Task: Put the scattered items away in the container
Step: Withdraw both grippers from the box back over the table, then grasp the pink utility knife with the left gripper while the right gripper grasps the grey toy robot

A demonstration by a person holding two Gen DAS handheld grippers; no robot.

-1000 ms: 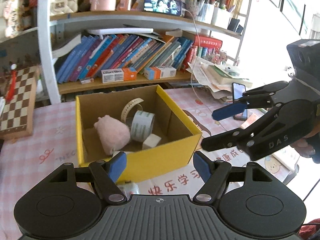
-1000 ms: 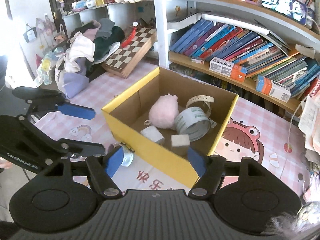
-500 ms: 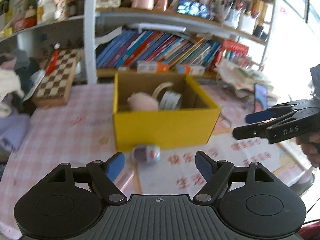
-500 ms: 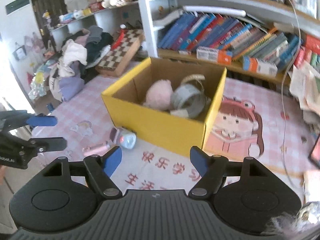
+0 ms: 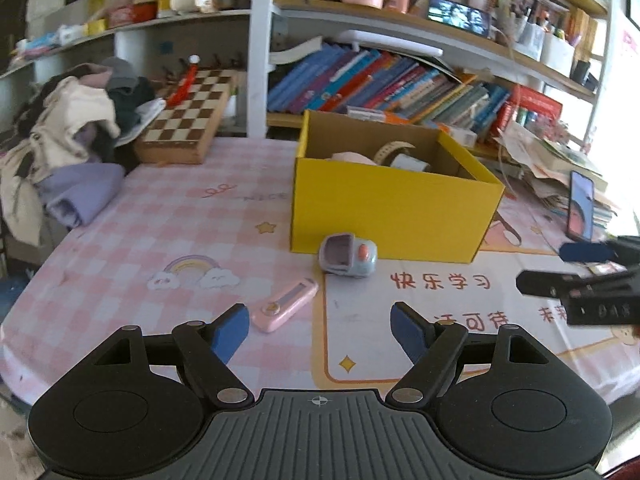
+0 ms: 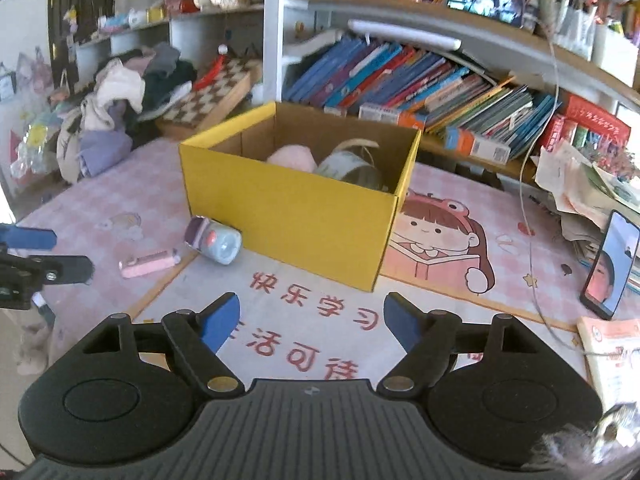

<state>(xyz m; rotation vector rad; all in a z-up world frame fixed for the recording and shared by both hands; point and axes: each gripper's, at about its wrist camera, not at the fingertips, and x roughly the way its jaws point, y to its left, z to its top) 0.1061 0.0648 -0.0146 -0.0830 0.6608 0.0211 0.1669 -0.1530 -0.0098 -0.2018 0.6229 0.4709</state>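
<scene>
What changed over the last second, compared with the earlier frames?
Both grippers, left and right, pulled back from above the yellow box; both open and empty throughout. Box contents, the blue-grey toy and the pink case on the table stayed put.

The left gripper [image 5: 320, 326] fills the bottom of the frame, its blue-padded jaws spread wide and empty. Just above them a pink case [image 5: 285, 309] lies on the checked tablecloth [image 5: 160, 236]. A grey-blue toy [image 5: 347, 255] sits at the foot of the yellow box [image 5: 394, 210] at centre. The right gripper [image 5: 560, 268] enters at right, parted.
</scene>
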